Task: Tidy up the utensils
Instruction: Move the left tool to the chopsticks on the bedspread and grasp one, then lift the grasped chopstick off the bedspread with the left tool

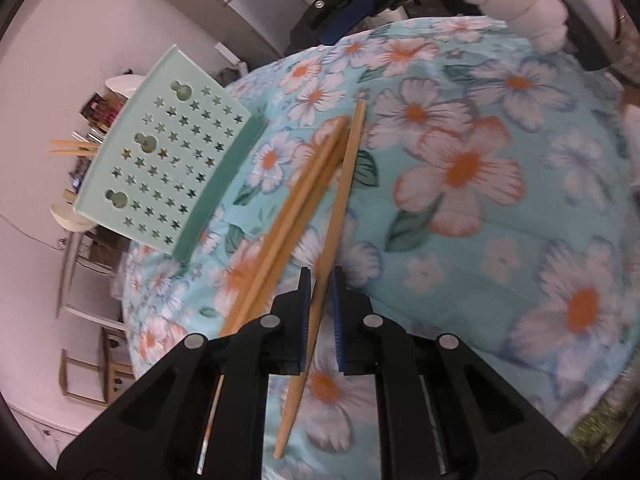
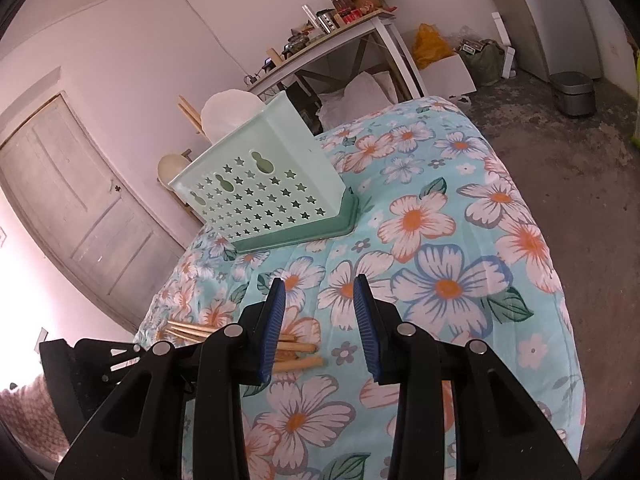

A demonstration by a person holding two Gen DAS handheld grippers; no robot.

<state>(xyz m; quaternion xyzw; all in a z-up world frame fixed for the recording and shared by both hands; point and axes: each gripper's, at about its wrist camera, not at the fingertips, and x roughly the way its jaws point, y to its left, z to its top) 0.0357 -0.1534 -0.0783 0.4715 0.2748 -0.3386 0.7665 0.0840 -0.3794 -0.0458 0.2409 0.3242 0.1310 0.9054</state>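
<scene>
A mint green utensil holder with star-shaped holes stands on the floral cloth, with chopsticks and white spoons sticking out of it; it also shows in the right wrist view. My left gripper is shut on one wooden chopstick, which runs forward between the blue pads. Several more chopsticks lie on the cloth just left of it. My right gripper is open and empty above the cloth, with the loose chopsticks lying below its left finger.
The table is covered with a light blue floral cloth. A white shelf table with clutter stands behind, and a small bin sits on the floor. The right gripper's body shows at the far edge in the left wrist view.
</scene>
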